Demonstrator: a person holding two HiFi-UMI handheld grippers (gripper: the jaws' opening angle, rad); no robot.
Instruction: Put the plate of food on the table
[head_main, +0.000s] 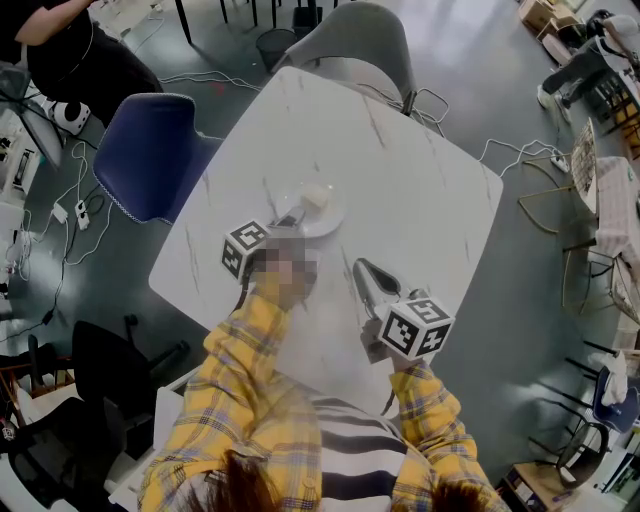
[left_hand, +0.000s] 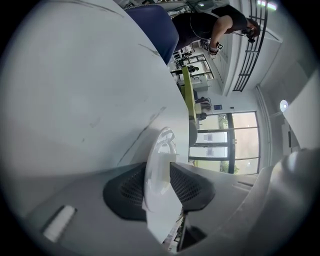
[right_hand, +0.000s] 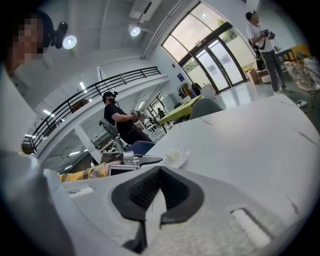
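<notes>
Table (head_main: 420, 200): white, marbled, filling the centre of the head view. Plate (head_main: 335, 218) is seen resting flat on it, just above frame centre. Left tool (head_main: 292, 217) is set at the plate's lower-left rim. Its jaws stand apart with the rim between them, and no pad is seen pressing. Right tool (head_main: 362, 268), jaws pressed together and empty, lies lower right, apart from the plate. Food (head_main: 315, 196): a pale lump on the plate.

Judged: placing done. The left tool is to be drawn back toward lower left, along its own axis, clear of the rim.
</notes>
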